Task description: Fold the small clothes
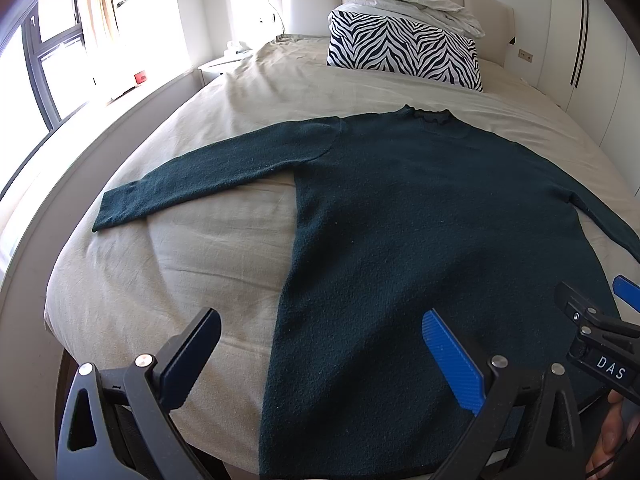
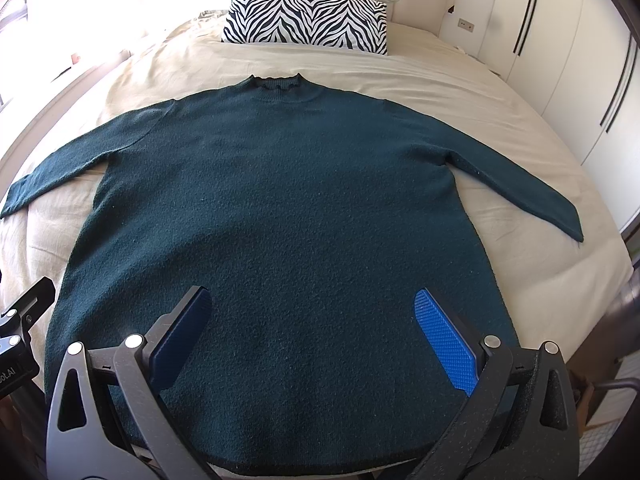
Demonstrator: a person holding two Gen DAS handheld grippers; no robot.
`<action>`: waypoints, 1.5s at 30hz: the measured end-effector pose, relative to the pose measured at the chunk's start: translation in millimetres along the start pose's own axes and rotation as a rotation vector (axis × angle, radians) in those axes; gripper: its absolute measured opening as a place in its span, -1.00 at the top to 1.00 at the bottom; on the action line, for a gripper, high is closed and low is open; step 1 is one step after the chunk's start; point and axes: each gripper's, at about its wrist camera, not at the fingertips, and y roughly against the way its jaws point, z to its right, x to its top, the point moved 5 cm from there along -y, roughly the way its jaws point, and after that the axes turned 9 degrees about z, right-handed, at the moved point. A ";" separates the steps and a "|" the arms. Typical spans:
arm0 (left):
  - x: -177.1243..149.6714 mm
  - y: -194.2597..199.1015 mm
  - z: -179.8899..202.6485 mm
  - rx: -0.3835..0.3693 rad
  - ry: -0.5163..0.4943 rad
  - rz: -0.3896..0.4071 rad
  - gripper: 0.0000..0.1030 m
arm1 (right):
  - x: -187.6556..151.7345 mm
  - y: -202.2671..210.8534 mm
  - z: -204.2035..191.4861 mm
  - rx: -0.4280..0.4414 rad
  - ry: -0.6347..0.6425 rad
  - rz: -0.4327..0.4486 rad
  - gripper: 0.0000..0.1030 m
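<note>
1. Dark teal sweater (image 2: pixel 280 208), fuzzy knit with a frilly collar, lies flat on the bed (image 2: pixel 460 80), hem at the near edge.
2. Left hand-held gripper (image 1: pixel 320 356) and right hand-held gripper (image 2: pixel 312 336) both gape wide over the hem, gripping nothing.
3. Only the right view shows both sleeves; the left view catches a window (image 1: pixel 48 60).
4. Zebra-print pillow (image 2: pixel 308 20) sits at the head end.

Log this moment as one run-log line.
stage: before first fold | sweater: flat on bed, sleeves spread | left gripper: open, empty | right gripper: open, empty
</note>
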 end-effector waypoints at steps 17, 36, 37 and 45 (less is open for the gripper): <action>-2.0 -0.5 -0.4 0.000 0.000 -0.003 -1.00 | -2.3 -1.4 -0.1 0.003 -0.001 -0.001 -1.00; -6.2 -2.1 -1.2 -0.001 -0.001 -0.008 -1.00 | -3.9 -2.4 0.1 0.003 -0.001 -0.004 -1.00; -7.5 -2.9 -0.5 -0.001 -0.002 -0.009 -1.00 | -4.0 -2.4 0.0 0.003 -0.001 -0.004 -1.00; -10.6 -3.6 1.2 -0.001 -0.002 -0.015 -1.00 | -8.1 -3.3 1.1 0.004 -0.004 -0.007 -1.00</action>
